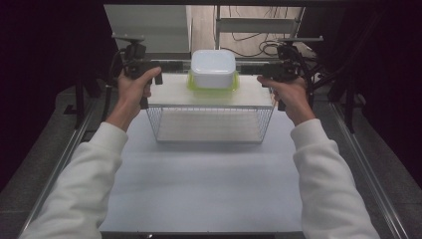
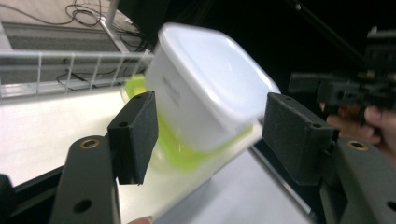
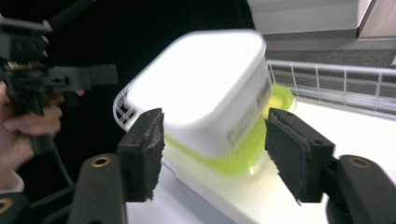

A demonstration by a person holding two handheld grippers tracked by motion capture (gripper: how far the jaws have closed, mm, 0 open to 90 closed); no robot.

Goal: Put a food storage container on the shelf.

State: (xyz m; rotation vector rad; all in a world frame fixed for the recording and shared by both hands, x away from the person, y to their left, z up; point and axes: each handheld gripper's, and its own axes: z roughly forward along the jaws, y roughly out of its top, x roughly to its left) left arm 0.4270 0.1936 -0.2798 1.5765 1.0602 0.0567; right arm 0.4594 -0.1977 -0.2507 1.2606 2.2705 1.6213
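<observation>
- Your tabletop (image 1: 209,189) was a plain white sheet running between two metal side rails.
- A white wire basket (image 1: 211,124) stood directly on the tabletop, toward its far end, upside down with its mesh walls reaching down to the sheet.
- A flat white board (image 1: 169,92) formed the basket's top surface.
- On that board sat a white container (image 1: 214,67), itself resting on a yellow-green lid (image 1: 196,85), near the far edge.
</observation>
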